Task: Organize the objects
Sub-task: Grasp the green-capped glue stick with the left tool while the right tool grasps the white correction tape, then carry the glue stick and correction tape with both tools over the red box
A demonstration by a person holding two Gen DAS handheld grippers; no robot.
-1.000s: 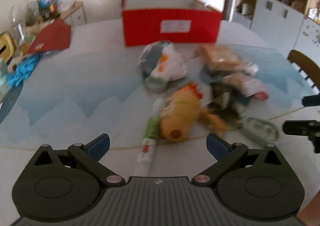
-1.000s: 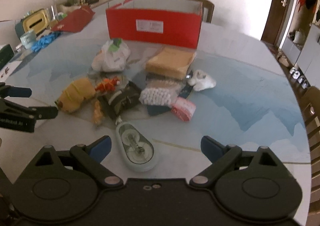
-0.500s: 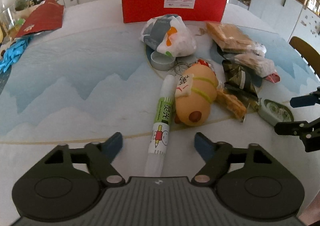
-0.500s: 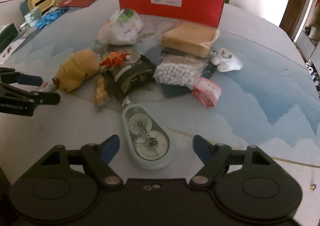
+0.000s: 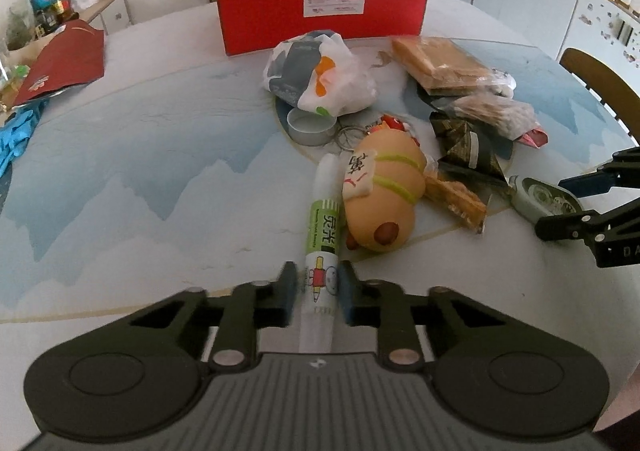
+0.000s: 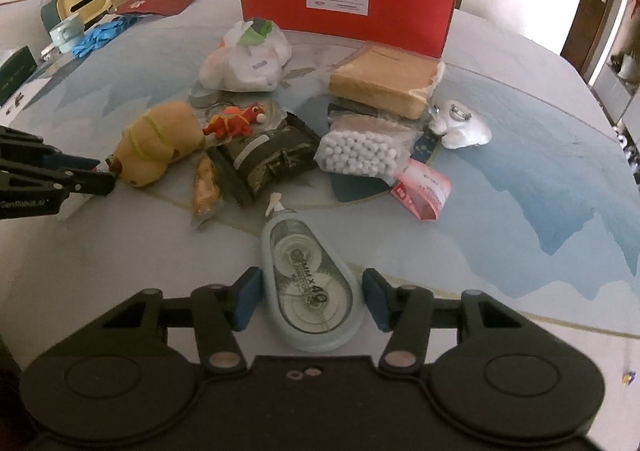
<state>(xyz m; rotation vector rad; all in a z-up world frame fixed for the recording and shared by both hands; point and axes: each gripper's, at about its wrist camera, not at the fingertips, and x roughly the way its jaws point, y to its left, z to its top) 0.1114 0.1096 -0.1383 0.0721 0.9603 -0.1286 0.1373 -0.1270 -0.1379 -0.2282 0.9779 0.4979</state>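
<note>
My left gripper [image 5: 318, 291] is shut on the near end of a white and green glue stick [image 5: 322, 227] that lies on the table beside a yellow plush toy [image 5: 384, 191]. My right gripper [image 6: 310, 297] is open, its fingers either side of a clear correction tape dispenser [image 6: 310, 283], a small gap showing on each side. A pile of objects sits behind: a plastic bag [image 6: 244, 59], a brown packet [image 6: 384, 79], a bag of white balls [image 6: 364, 149], a dark pouch [image 6: 268, 157]. A red box [image 6: 344, 7] stands open at the back.
A red folder [image 5: 60, 63] and blue gloves [image 5: 16, 131] lie at the table's left edge. A small round tin [image 5: 310, 125], a red toy [image 6: 236, 121], a white figurine [image 6: 460, 127] and a pink packet [image 6: 422, 191] lie in the pile. A chair back [image 5: 600, 79] stands to the right.
Both grippers moved forward and down. The left closed on the glue stick. The right narrowed around the correction tape dispenser.
</note>
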